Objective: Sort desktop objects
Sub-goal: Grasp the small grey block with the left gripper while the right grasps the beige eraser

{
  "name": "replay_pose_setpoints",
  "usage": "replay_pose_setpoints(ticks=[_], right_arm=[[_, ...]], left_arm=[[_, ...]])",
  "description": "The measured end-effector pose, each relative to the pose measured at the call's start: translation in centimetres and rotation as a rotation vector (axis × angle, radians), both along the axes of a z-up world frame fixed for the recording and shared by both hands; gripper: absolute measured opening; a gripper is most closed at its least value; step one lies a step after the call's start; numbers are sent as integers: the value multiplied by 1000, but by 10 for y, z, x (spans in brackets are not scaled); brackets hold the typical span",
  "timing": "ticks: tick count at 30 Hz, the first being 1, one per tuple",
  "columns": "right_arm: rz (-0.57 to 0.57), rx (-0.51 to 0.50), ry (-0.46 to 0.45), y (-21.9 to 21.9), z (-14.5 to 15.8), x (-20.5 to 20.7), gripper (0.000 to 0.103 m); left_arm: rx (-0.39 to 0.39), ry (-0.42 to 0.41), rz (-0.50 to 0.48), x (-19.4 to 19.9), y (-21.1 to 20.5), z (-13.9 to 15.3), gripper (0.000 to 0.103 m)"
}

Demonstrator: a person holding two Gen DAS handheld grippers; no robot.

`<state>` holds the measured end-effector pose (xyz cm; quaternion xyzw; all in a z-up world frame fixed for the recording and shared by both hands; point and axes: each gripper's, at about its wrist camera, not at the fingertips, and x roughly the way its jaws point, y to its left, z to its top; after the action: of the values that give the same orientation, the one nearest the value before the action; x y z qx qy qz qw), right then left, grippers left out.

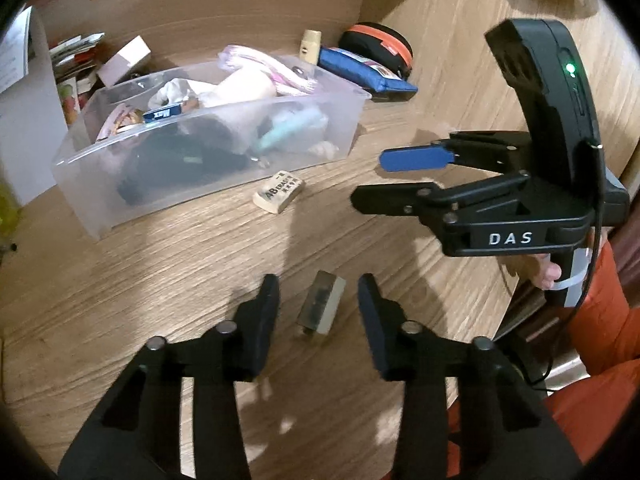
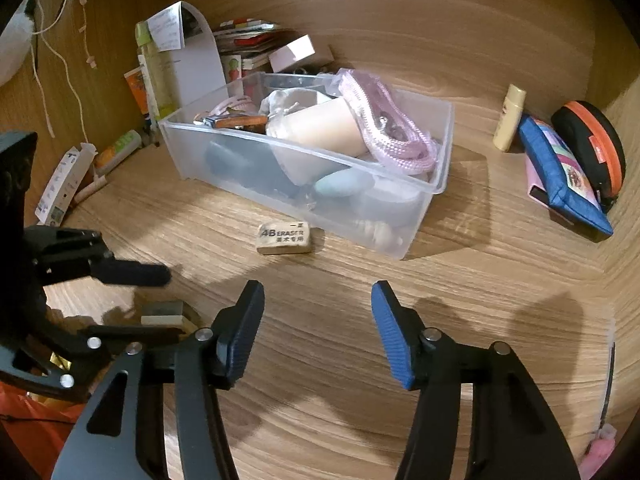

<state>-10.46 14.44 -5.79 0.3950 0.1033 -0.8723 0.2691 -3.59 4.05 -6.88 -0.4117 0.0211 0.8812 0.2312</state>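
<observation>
A clear plastic bin (image 1: pixel 100 168) (image 2: pixel 440 152) full of small items stands on the wooden desk. A beige 4B eraser (image 1: pixel 279 191) (image 2: pixel 284 237) lies just in front of it. A small grey-gold block (image 1: pixel 320 305) (image 2: pixel 162 313) lies on the desk between the fingers of my open left gripper (image 1: pixel 318 300), which hovers over it. My right gripper (image 2: pixel 318 312) is open and empty above bare desk; it shows in the left wrist view (image 1: pixel 366 182) to the right of the eraser.
A blue pouch (image 2: pixel 560 176), an orange-rimmed black case (image 2: pixel 596 148) and a small cream bottle (image 2: pixel 508 118) lie at the right. Papers, boxes and tubes (image 2: pixel 120 148) crowd the back left corner. Wooden walls close the back and right.
</observation>
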Motion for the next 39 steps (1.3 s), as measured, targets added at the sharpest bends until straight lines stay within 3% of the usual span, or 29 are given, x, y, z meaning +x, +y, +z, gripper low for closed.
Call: replay_pose_setpoints(ticks=[14,19,25,27,39], right_arm=[[64,38,-59,-36,-18,-27,53],[80,59,-61,-48,-21,-34,53],[93,101,-37,-64,-27,-38,51],[103,106,-35,-66,-26,-38,36],[85,64,-2,-47,-9,-24,37]], left_arm=[[-26,-73,-17,-7,0,-11,27],[-11,-82,0,-9,-4,-12,15],[6,-77,18,-8,-9,-11,15],[7,-76,33,-8,-11,-11,15],[68,-85,128,-15,-28,-8,15]])
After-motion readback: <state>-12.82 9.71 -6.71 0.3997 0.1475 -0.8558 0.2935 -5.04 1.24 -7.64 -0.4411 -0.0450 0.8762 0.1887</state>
